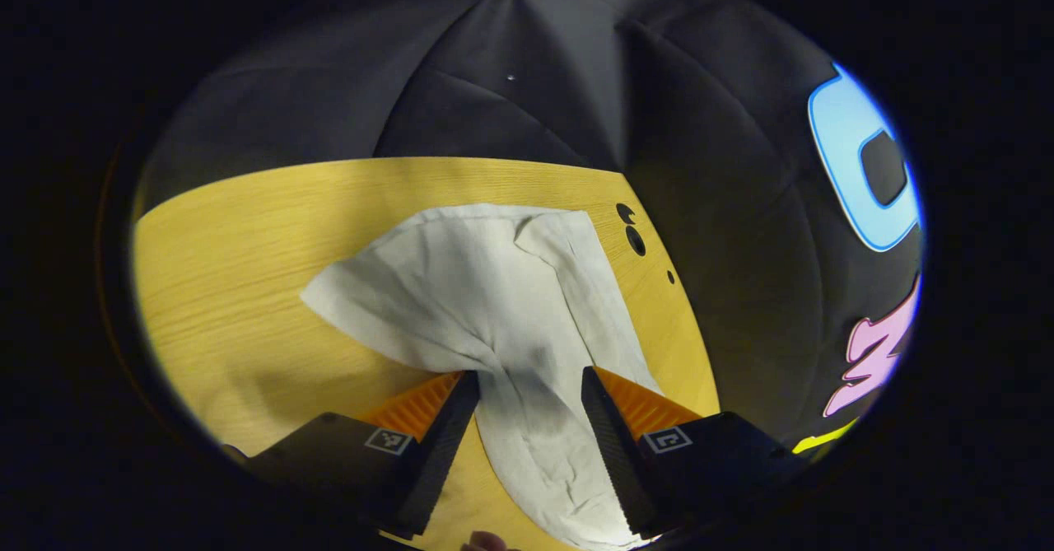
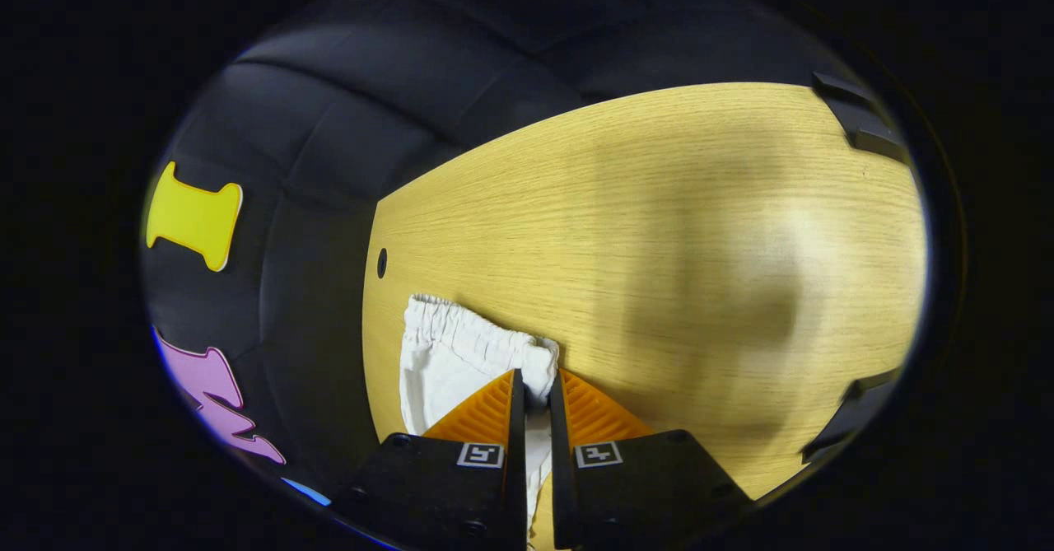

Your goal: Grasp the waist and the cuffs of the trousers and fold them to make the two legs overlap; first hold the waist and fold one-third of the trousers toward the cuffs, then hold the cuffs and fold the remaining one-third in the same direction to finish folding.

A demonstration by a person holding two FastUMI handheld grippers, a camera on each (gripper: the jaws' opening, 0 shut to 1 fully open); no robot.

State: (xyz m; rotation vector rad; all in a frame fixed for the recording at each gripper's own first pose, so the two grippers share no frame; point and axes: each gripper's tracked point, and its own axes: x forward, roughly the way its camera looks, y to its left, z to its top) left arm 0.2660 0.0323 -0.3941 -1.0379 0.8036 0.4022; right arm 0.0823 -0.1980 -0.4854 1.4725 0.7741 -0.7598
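My left gripper stands wide apart, its two fingers on either side of a strip of the white trousers that runs down between them; I cannot tell whether either finger touches the cloth, and they are not pressing it. From the left gripper view the trousers lie crumpled on the wooden table, spreading out ahead of my fingers toward the far edge, with one corner of the cloth turned over near a few dark holes in the tabletop. My right gripper is nearly closed, with only a narrow slot between its fingers, and that slot pinches the gathered elastic waist at its end. In the right gripper view the waist lies near the table's edge beside the black cloth wall, and bare wood stretches away to the other side. There are no containers on the table.
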